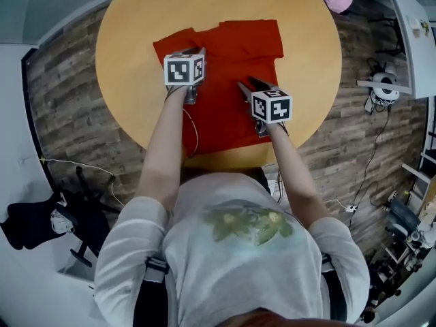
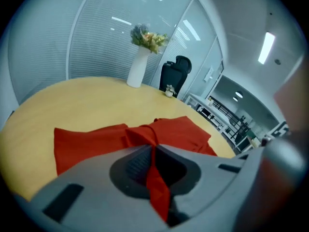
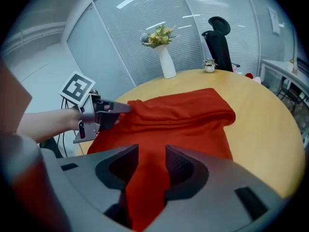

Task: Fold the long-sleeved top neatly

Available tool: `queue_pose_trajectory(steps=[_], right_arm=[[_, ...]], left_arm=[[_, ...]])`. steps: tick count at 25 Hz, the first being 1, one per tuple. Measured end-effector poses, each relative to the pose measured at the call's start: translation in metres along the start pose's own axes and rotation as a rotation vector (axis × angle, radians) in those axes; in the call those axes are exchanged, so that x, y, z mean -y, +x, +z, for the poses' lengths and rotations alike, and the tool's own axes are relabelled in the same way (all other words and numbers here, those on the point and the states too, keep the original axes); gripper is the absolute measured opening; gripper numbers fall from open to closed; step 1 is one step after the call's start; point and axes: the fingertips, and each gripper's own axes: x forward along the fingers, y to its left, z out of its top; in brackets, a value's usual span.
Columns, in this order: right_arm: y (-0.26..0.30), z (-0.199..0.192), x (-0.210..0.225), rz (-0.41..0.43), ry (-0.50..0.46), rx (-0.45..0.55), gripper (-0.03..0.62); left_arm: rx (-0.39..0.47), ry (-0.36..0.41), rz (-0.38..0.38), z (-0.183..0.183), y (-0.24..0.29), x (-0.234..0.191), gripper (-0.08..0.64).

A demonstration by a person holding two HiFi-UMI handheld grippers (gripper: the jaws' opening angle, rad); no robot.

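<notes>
The left gripper (image 2: 153,151) pinches a fold of the red top (image 1: 231,80) on the round tabletop (image 1: 306,67). The right gripper (image 3: 150,153) has its fingers (image 3: 183,168) spread apart over the top.

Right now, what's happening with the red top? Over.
Left hand-held gripper shut on red top. Right hand-held gripper open over it. Vase well clear.

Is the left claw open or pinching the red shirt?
Pinching. The left claw is shut on the red shirt; a fold of cloth is squeezed between its jaws.
</notes>
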Motion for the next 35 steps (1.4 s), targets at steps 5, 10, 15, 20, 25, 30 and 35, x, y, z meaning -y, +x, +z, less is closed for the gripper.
queue_pose_trajectory(steps=[5, 10, 15, 20, 25, 30, 35], right_arm=[[0.001, -0.013, -0.002, -0.002, 0.015, -0.014, 0.184], [0.005, -0.023, -0.002, 0.002, 0.000, -0.042, 0.184], [0.010, -0.032, 0.001, 0.007, -0.012, -0.083, 0.184], [-0.001, -0.027, 0.014, -0.012, 0.001, -0.060, 0.184], [-0.007, -0.028, 0.032, -0.048, 0.002, -0.062, 0.184], [-0.003, -0.055, 0.059, -0.109, -0.092, -0.169, 0.164], [-0.026, -0.050, 0.069, -0.062, -0.044, -0.118, 0.166]], left_arm=[[0.196, -0.006, -0.070, 0.036, -0.062, 0.017, 0.023], [0.299, -0.031, 0.002, 0.042, -0.123, -0.021, 0.023], [0.001, 0.005, 0.139, -0.048, -0.069, -0.077, 0.185], [0.137, -0.042, 0.190, -0.030, -0.089, -0.066, 0.190], [0.050, 0.155, 0.011, -0.032, -0.070, -0.011, 0.190], [-0.149, 0.235, 0.115, -0.081, -0.057, -0.045, 0.190], [-0.038, 0.165, 0.170, -0.082, -0.103, -0.045, 0.190]])
